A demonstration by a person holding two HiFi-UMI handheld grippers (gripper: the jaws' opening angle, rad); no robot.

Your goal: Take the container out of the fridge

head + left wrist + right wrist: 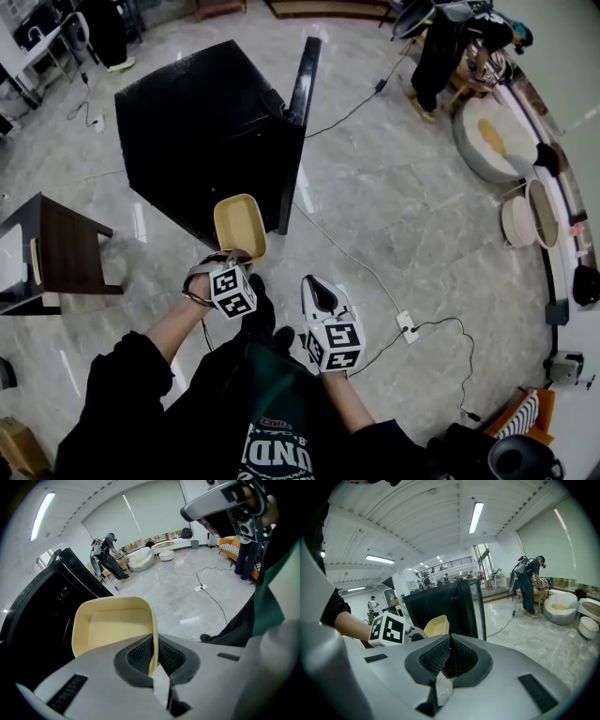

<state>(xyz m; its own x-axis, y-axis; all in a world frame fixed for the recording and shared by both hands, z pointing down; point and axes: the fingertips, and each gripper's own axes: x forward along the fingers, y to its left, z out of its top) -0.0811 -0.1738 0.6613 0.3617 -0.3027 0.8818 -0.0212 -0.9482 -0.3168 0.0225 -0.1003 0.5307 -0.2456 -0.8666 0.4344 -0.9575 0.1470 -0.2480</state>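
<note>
Left hand-held gripper (152,667) clamps only one thin wall of the pale yellow rectangular plastic container (108,625); it may pivot and drop; right hand-held gripper (447,660) closed, empty.

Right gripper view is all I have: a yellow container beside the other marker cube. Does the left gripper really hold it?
Observer: Yes. The left gripper has its jaws shut on one side wall of the container.
Operator: Is anything inside it?
Observer: No; the left gripper view shows it empty.
Operator: Is it out of the fridge?
Observer: Yes; the head view shows it held outside the fridge, by a lower corner.
</note>
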